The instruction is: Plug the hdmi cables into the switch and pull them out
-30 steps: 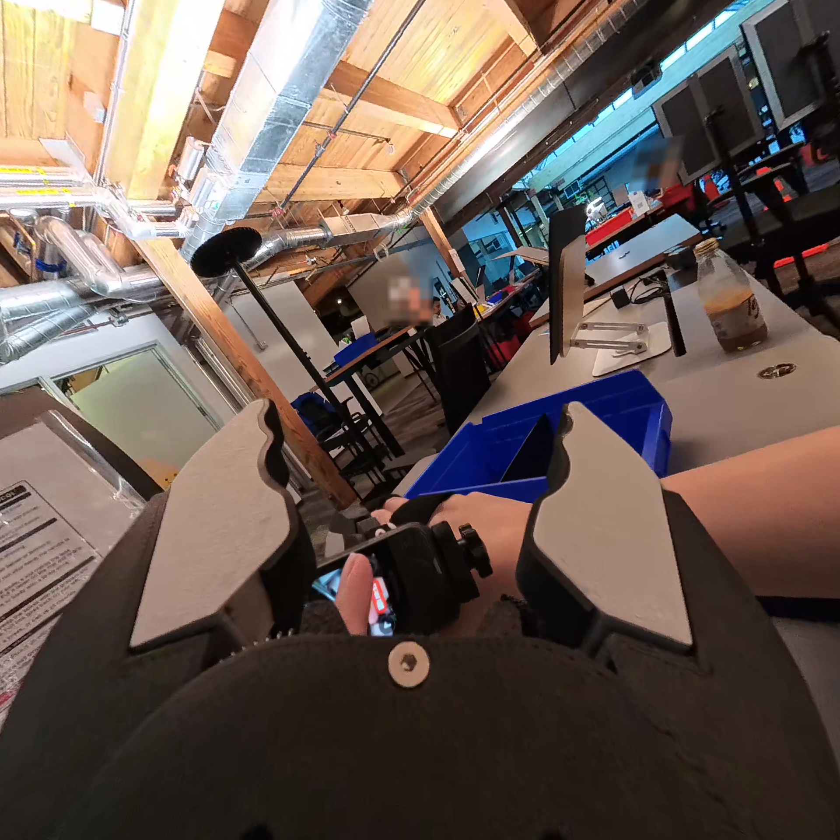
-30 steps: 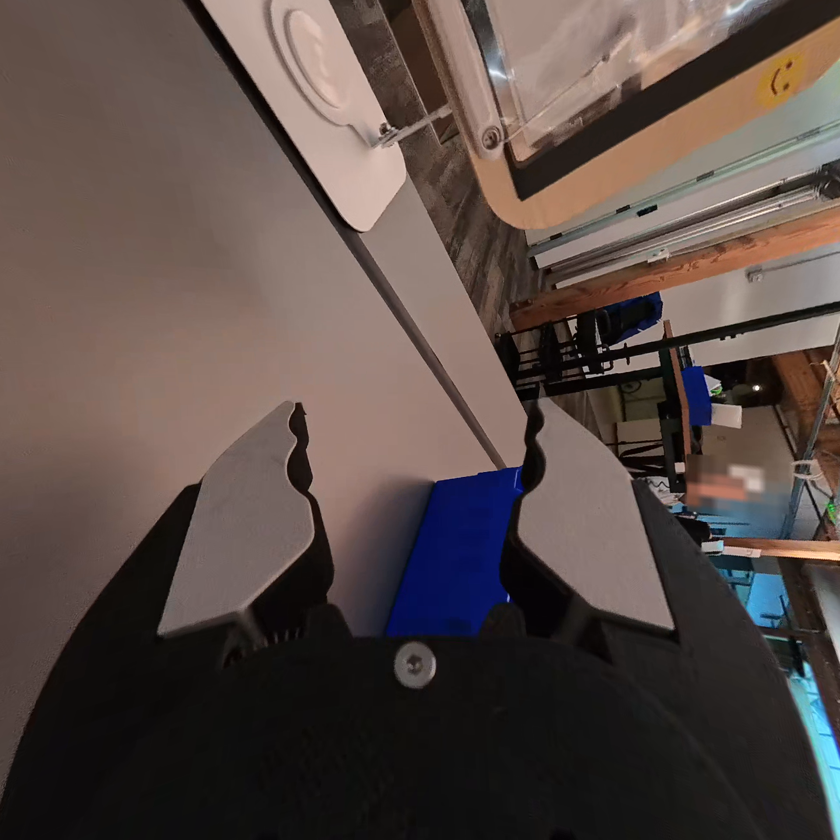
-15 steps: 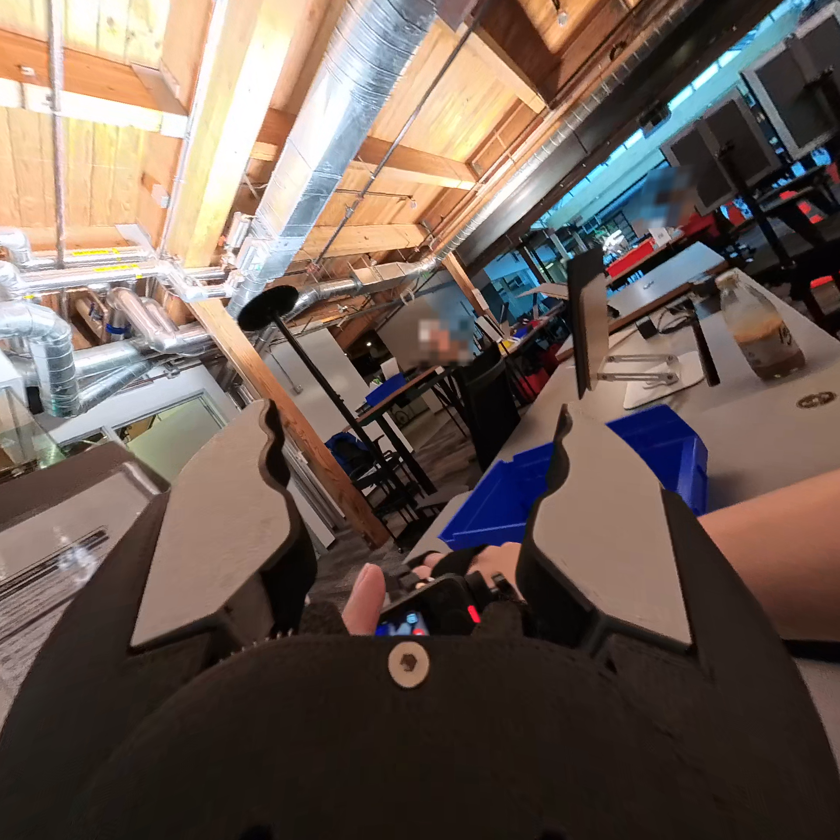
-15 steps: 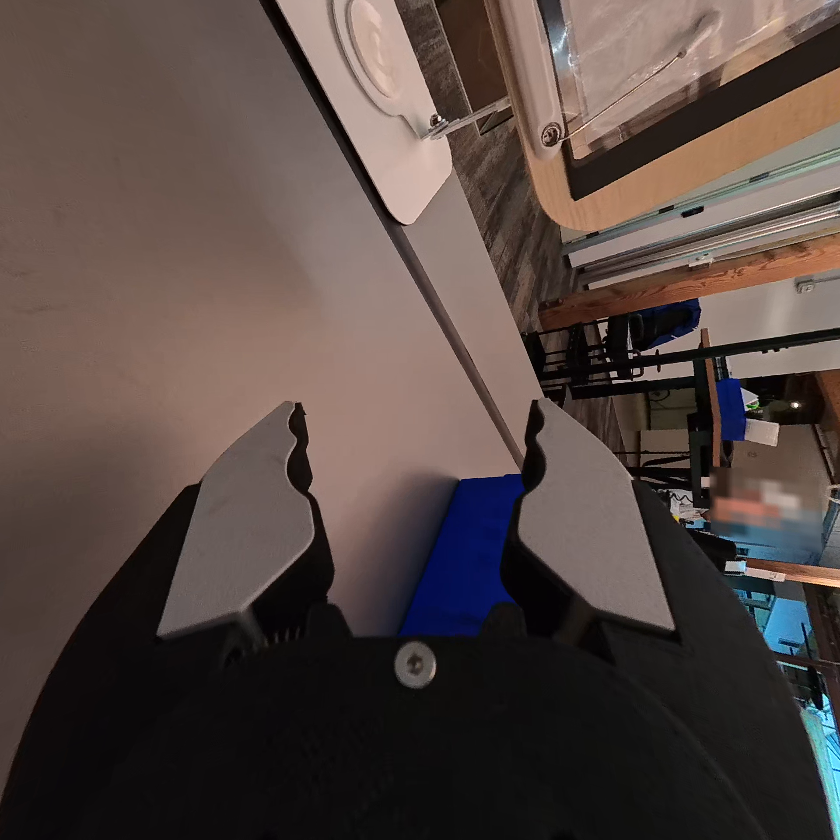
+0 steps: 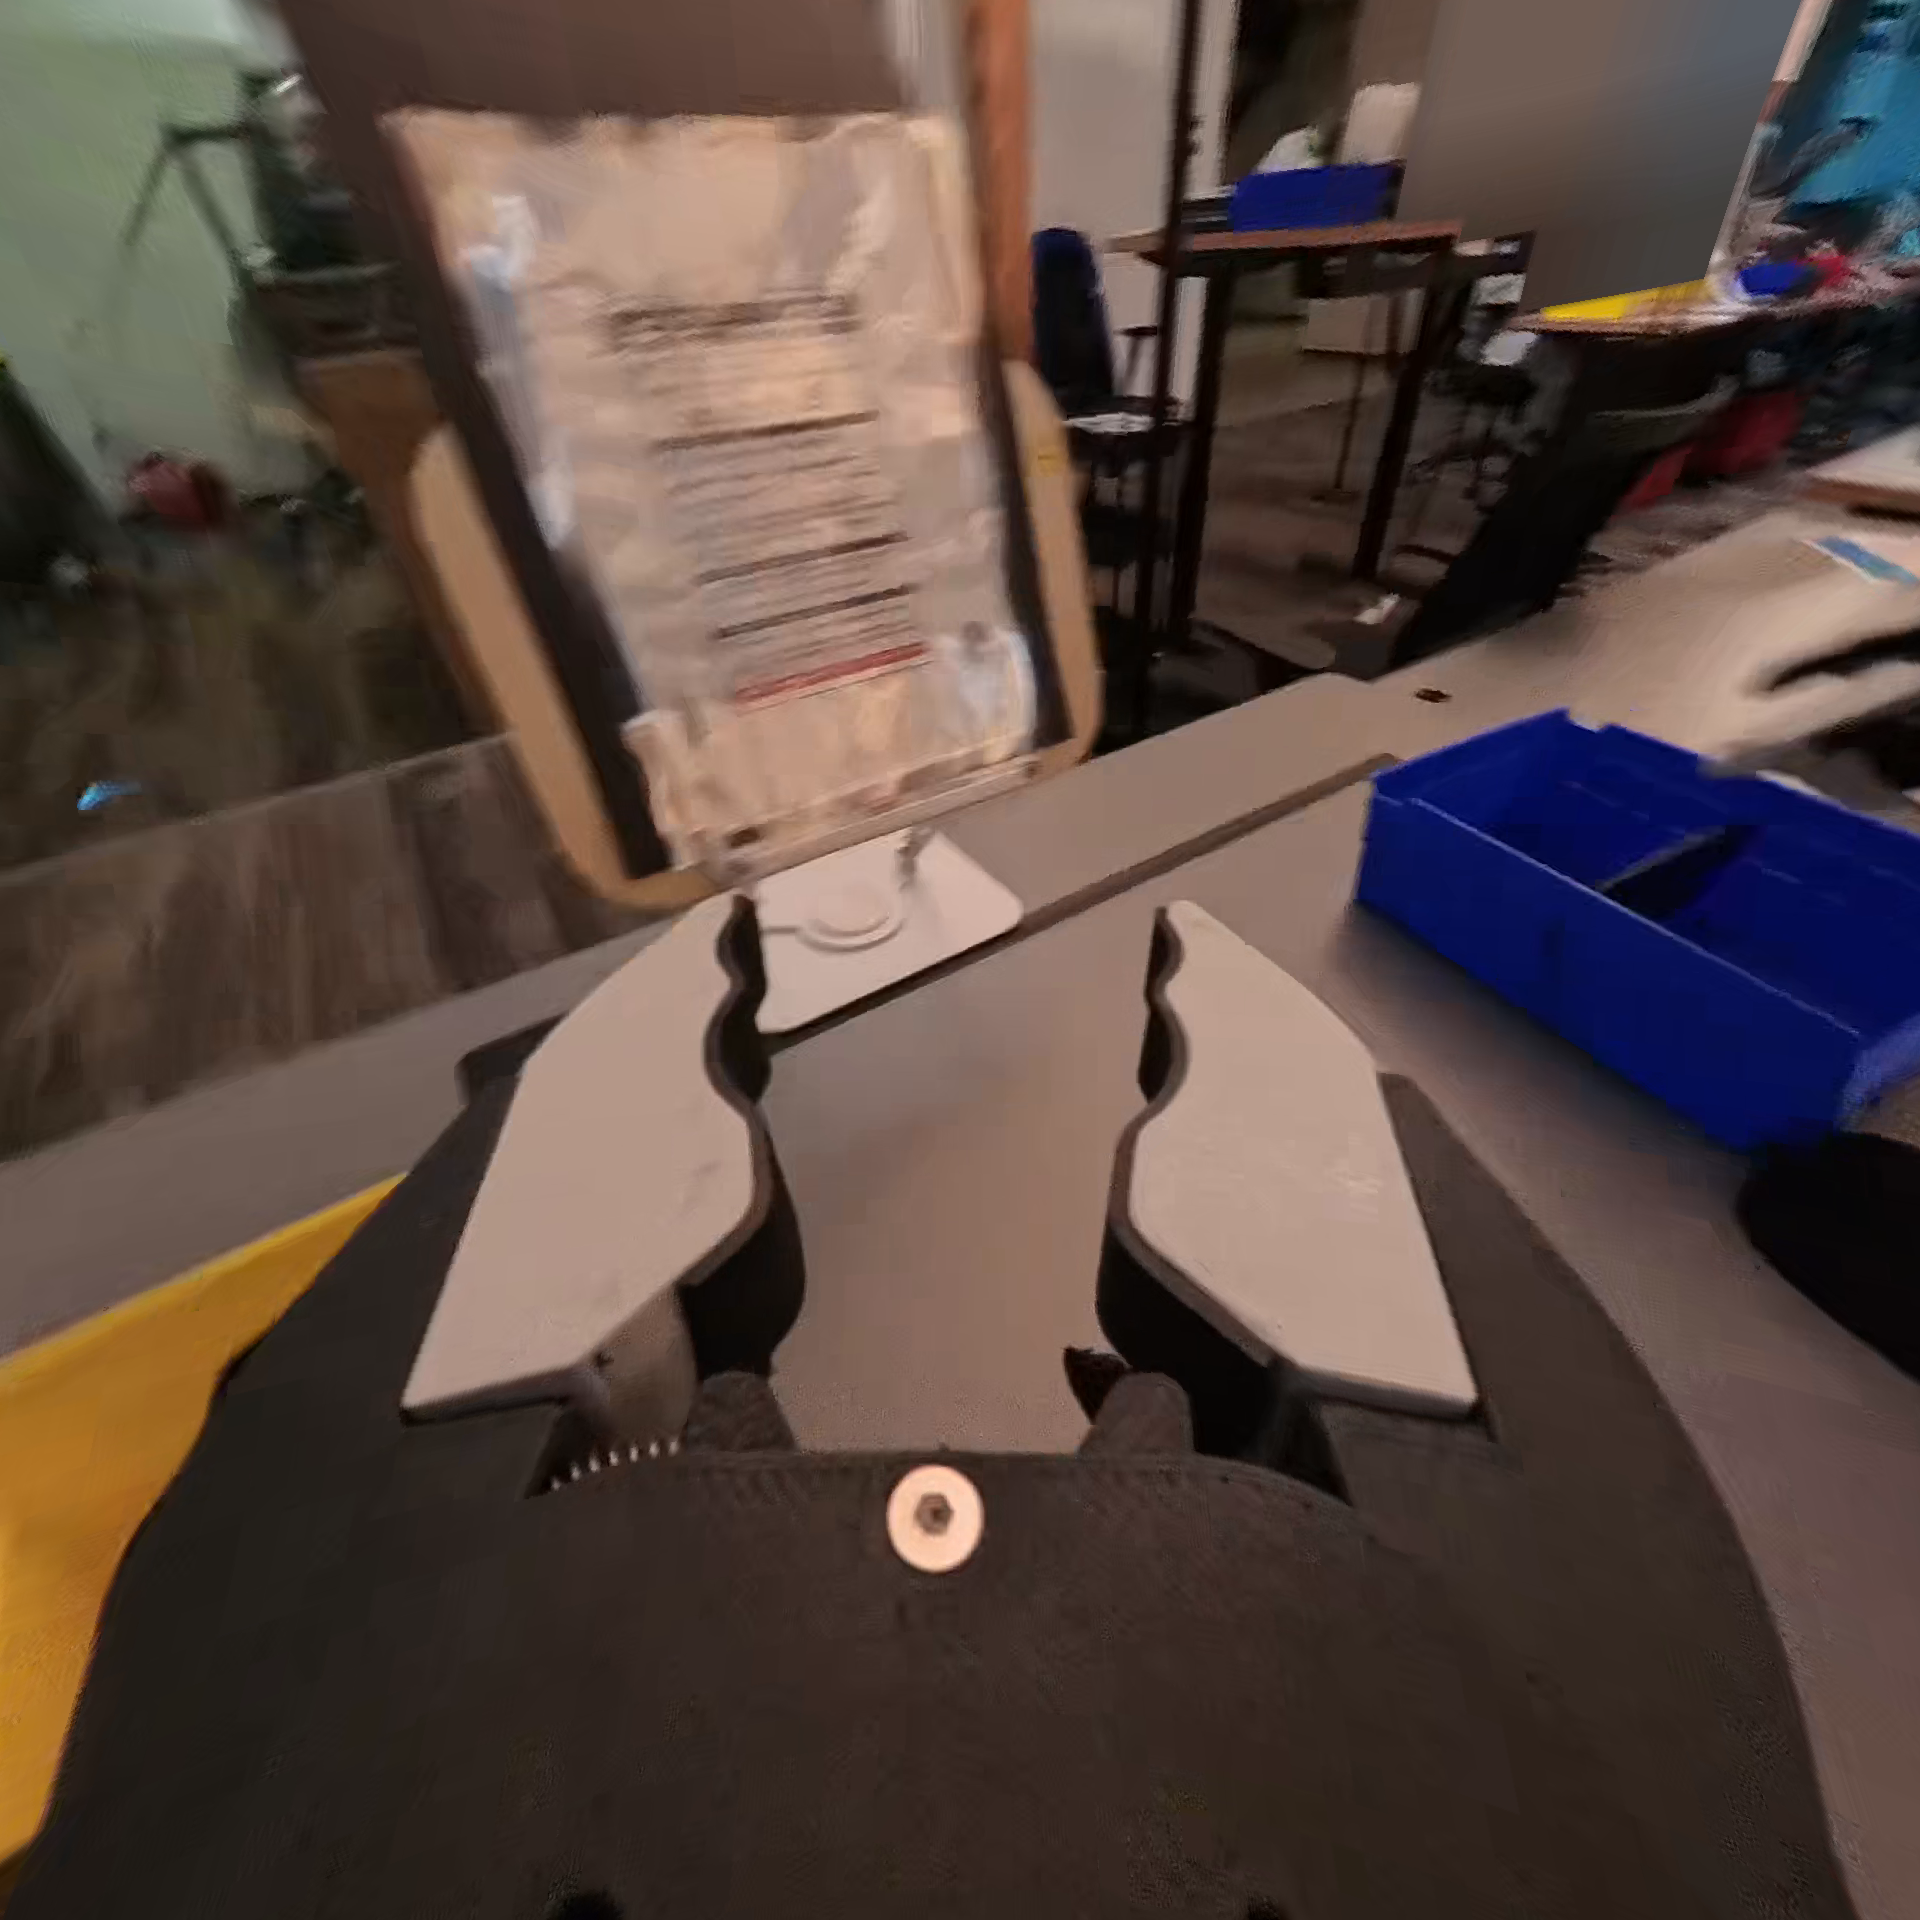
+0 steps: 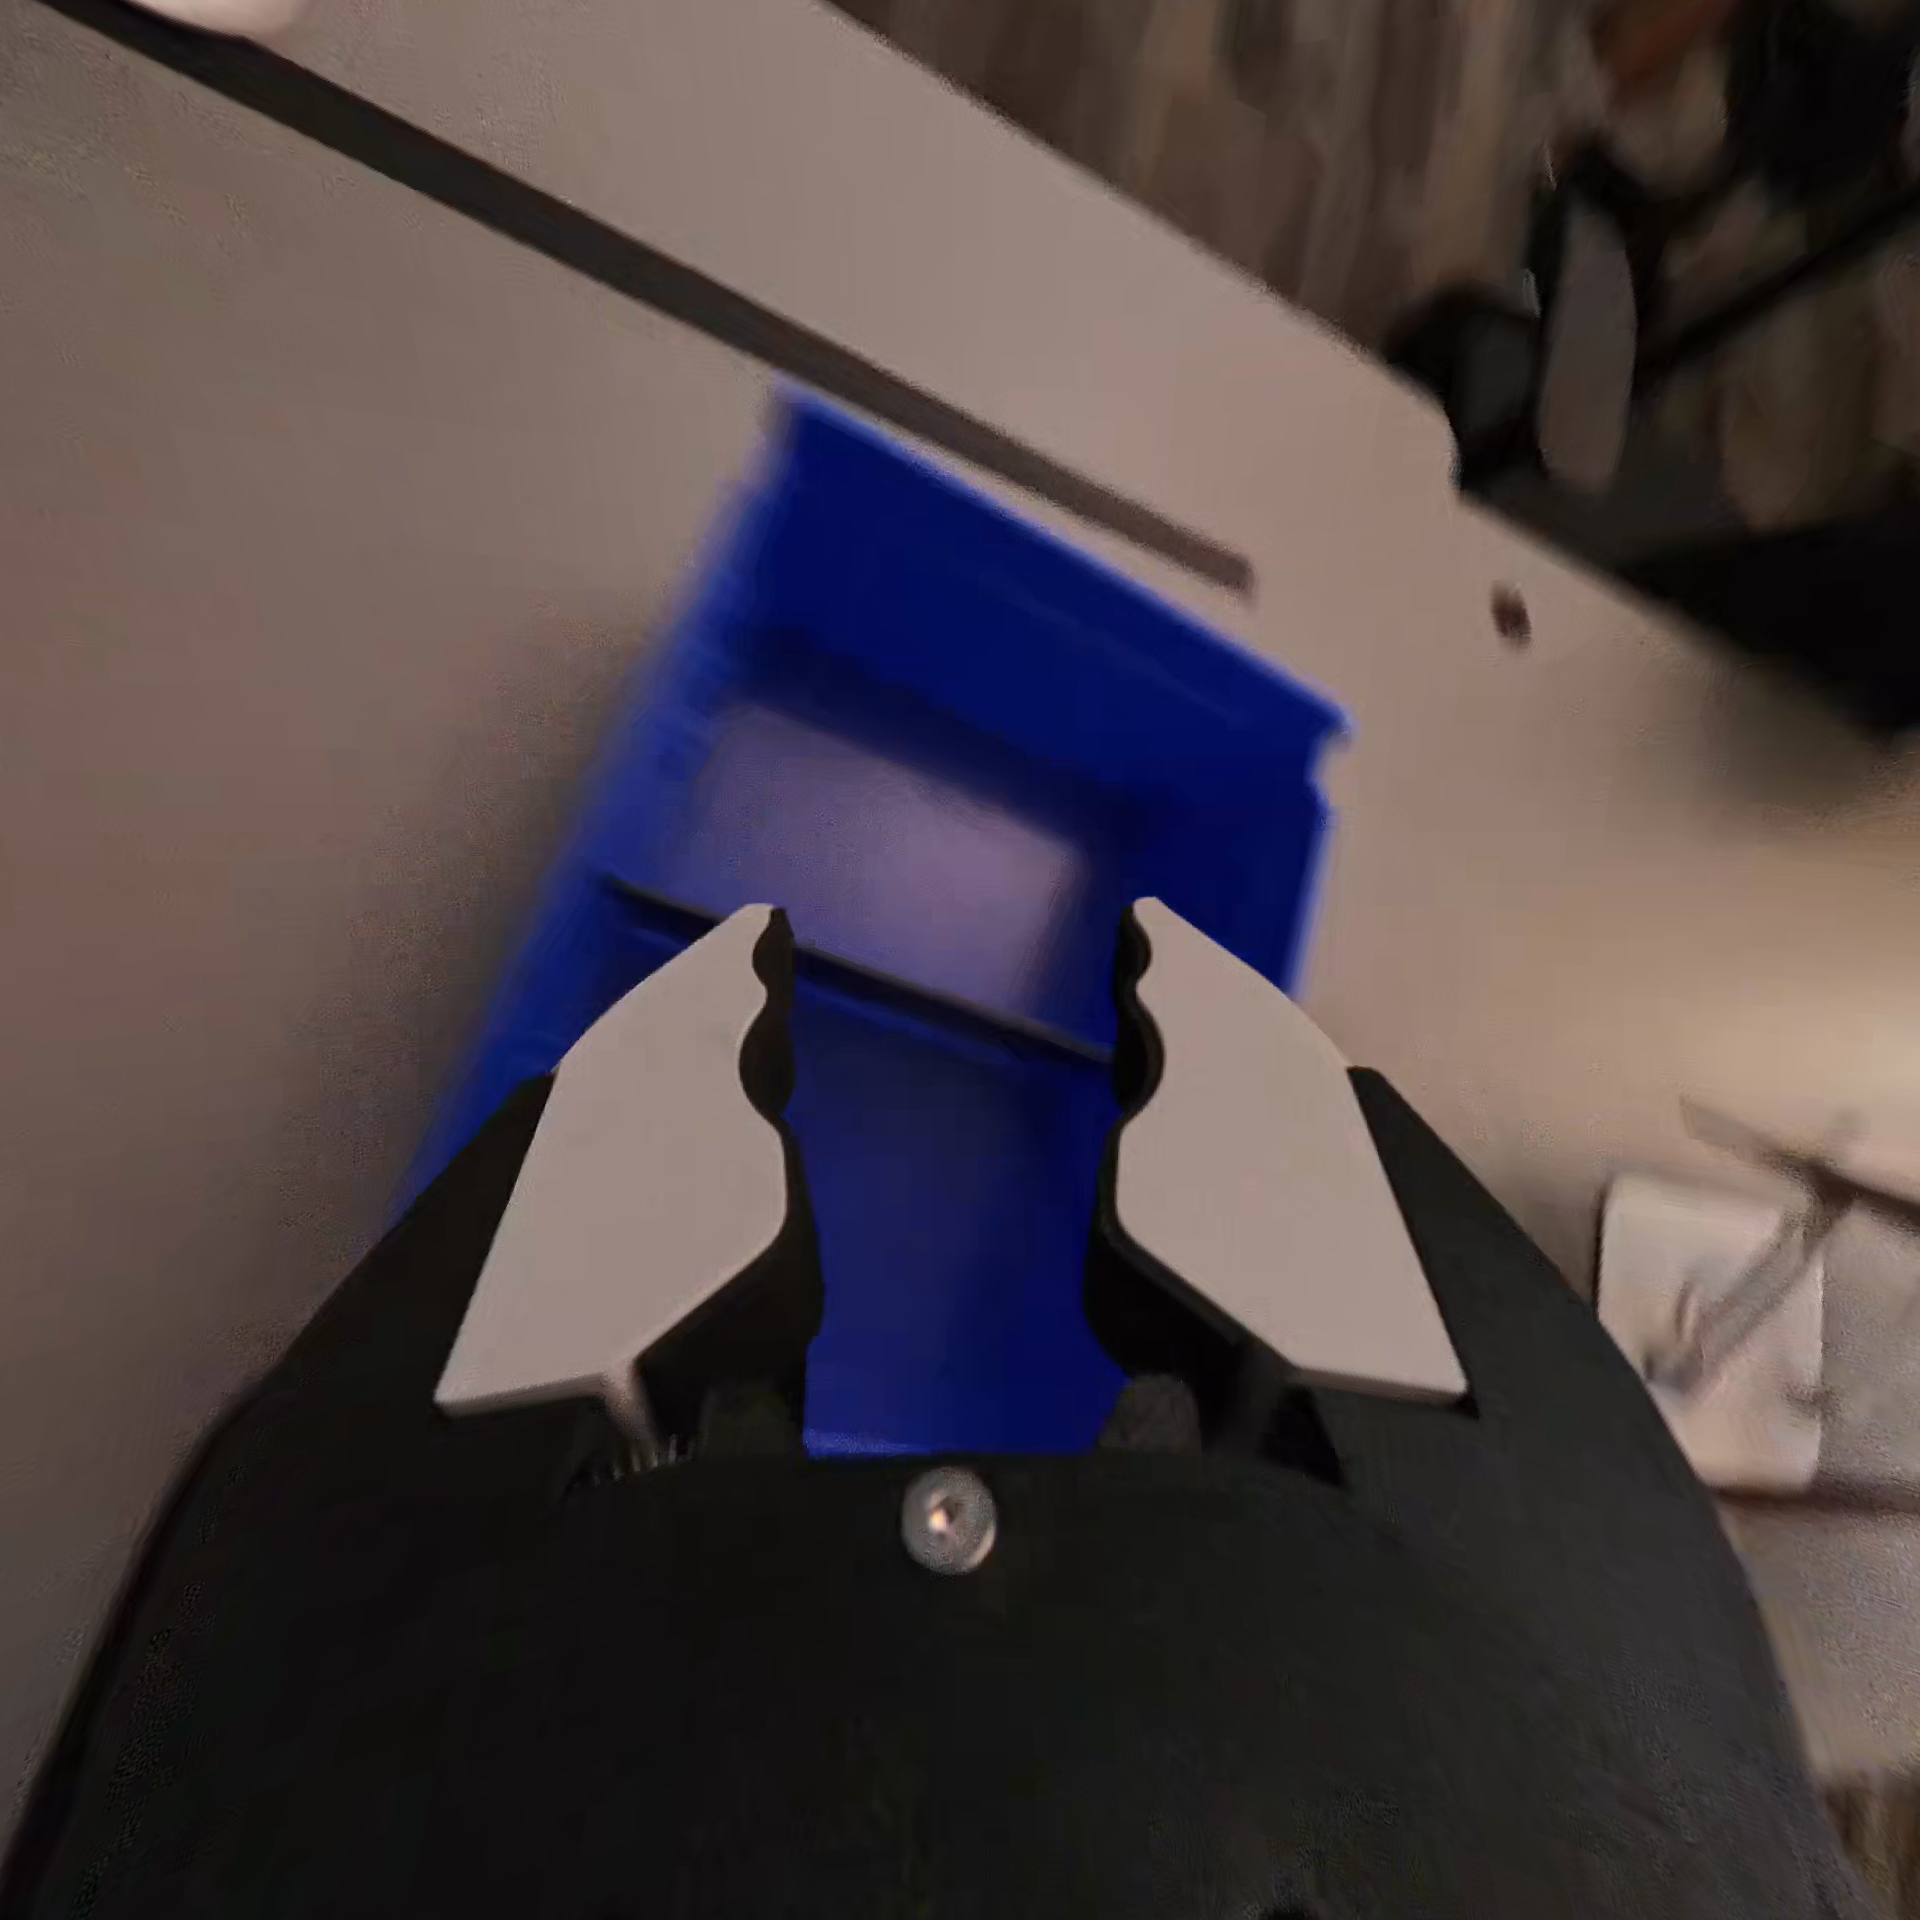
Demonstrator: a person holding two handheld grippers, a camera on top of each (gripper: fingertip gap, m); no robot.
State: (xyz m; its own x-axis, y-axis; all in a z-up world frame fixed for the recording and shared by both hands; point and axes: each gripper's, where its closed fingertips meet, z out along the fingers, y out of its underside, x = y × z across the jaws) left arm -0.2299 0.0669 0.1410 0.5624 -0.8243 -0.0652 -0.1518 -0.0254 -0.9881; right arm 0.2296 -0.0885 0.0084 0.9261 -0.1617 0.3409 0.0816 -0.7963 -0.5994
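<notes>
Both views have swung down from the ceiling and the far room onto the grey surface [image 5: 935,1143], and they are blurred by motion. The left hand-held gripper [image 5: 945,935] now points at the base of a standing display frame [image 5: 727,499], its jaws wide apart and holding nothing. The right hand-held gripper [image 6: 951,925] hangs over the blue bin [image 6: 935,644], also wide apart and empty. No HDMI cable or switch is visible, so I judge the task has not started; the person is only getting into position.
</notes>
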